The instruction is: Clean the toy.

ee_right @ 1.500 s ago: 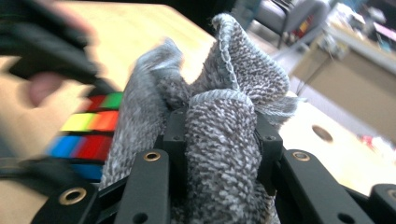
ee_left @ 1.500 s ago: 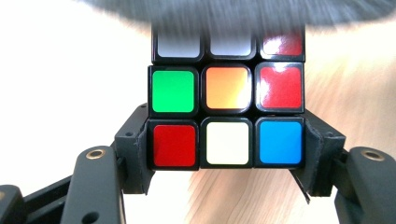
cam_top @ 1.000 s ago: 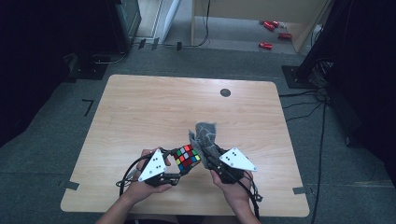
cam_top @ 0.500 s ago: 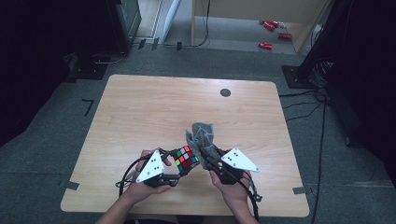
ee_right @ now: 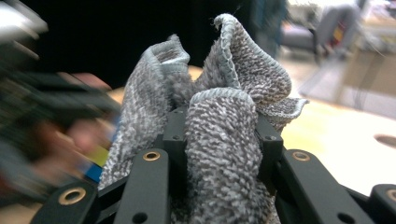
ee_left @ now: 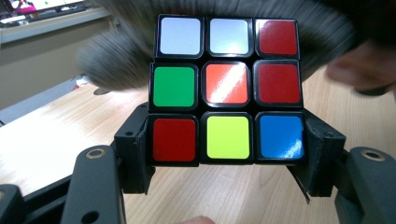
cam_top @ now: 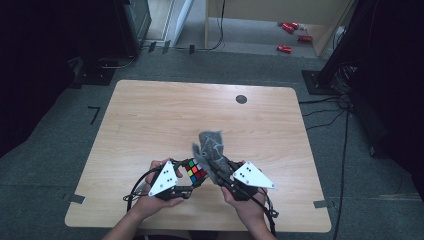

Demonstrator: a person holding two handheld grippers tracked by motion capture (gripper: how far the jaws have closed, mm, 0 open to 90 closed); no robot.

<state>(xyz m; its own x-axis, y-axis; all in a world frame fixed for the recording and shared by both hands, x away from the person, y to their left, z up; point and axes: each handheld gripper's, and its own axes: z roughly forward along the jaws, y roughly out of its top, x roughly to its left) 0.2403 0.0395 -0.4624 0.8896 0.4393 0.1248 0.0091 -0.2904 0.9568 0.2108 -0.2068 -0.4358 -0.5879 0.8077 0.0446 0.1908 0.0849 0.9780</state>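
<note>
A colour-tiled puzzle cube [cam_top: 195, 171] [ee_left: 227, 91] is clamped between the jaws of my left gripper [cam_top: 192, 176] [ee_left: 227, 154], held just above the table near its front edge. Its facing side shows white, red, green, orange, yellow and blue tiles. My right gripper [cam_top: 216, 169] [ee_right: 219, 135] is shut on a bunched grey cloth [cam_top: 210, 146] [ee_right: 219, 107], whose folds stick up past the jaws. In the high view the cloth sits right beside the cube, touching or almost touching its far right side. A blurred grey shape of the cloth [ee_left: 121, 65] lies behind the cube.
The light wooden table [cam_top: 165, 115] has a round dark cable hole [cam_top: 241, 99] at the back right. Cables trail from both grippers over the front edge. Grey carpet, dark equipment and red objects [cam_top: 292, 35] lie beyond the table.
</note>
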